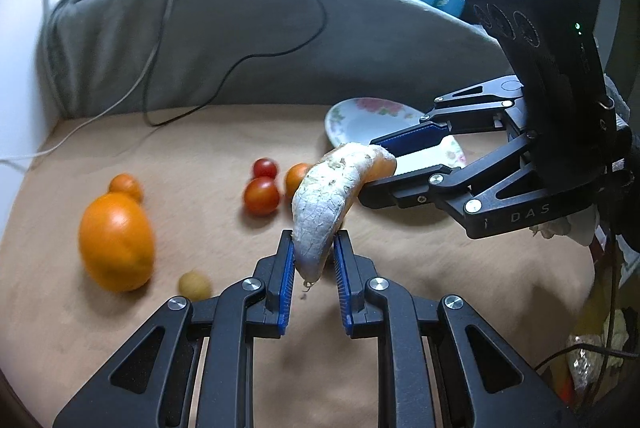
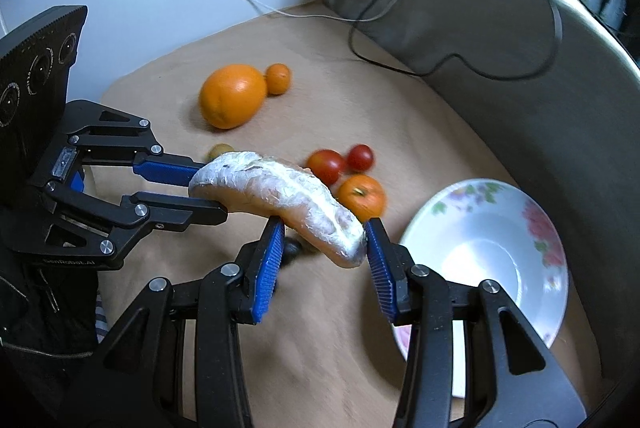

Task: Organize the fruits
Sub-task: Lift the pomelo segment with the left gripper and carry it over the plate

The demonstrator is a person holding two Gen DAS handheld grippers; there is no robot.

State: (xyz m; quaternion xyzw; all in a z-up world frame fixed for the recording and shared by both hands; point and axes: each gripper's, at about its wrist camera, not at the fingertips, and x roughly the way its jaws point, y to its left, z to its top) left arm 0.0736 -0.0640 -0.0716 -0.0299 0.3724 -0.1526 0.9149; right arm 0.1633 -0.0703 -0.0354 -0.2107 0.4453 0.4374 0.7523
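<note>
1. on the left, the big orange (image 1: 116,242) lies on the tan cloth (image 1: 224,348) with a small orange (image 1: 126,186) touching it and a pale round fruit (image 1: 195,285) just beside. we judge any of these could roll if a gripper brushes the soft cloth near them.
2. our left gripper (image 1: 314,260) is clamped on the near end of the wrapped segment (image 1: 328,204), which hangs off the cloth between both tools. the film looks slick and the tip is thin, so we think it could slide out of that pinch.
3. in the middle, two tomatoes (image 1: 262,188) and a tangerine (image 1: 298,178) sit right under the segment's path. if it drops, it may land on them and scatter them.
4. our right gripper (image 2: 320,248) is clamped on the other end, its jaws partly apart around the thicker flesh. if the two hands pull in different directions, we judge the soft segment could tear or the wrap could split.
5. on the right, the plate (image 2: 536,312) lies empty near the cloth's edge, partly under the right finger. a low pass could knock it or tip its rim.
</note>
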